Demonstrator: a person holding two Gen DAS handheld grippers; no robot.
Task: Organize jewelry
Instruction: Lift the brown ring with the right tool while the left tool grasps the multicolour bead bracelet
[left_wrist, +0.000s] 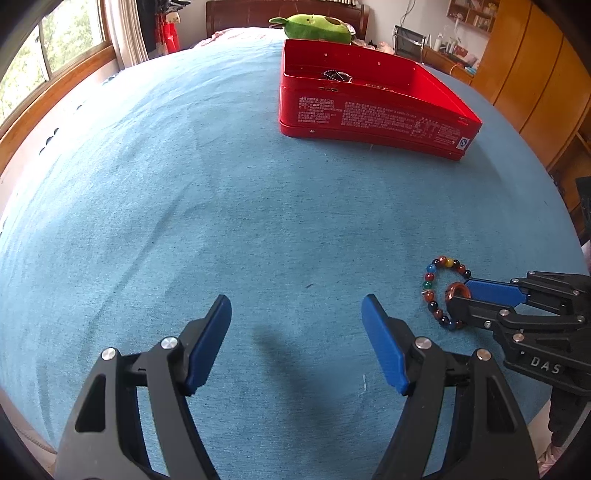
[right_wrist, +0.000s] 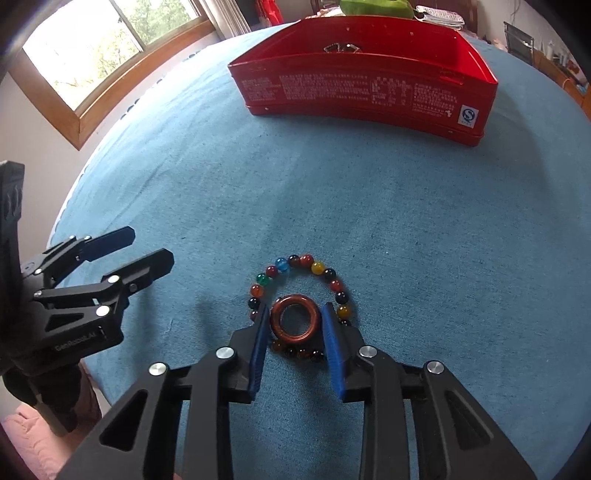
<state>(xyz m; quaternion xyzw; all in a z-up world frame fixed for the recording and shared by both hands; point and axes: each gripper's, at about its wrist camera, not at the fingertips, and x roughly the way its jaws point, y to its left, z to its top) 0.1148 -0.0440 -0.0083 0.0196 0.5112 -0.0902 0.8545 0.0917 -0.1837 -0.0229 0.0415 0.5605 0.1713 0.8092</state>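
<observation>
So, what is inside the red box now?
Inside the red box, a dark beaded piece lies near the far wall. The near wall covers most of the floor, so other contents cannot be seen. The colourful bracelet lies outside, on the blue cloth.

My left gripper (left_wrist: 295, 306) hangs open over blue cloth (left_wrist: 184, 221); my right gripper (left_wrist: 458, 293) brackets a brown ring (left_wrist: 457, 291) inside the bead bracelet (left_wrist: 434, 291).

green plush toy (left_wrist: 317, 27) | window (left_wrist: 55, 55) | wooden wardrobe (left_wrist: 535, 74) | blue bedspread (left_wrist: 221, 203)
</observation>
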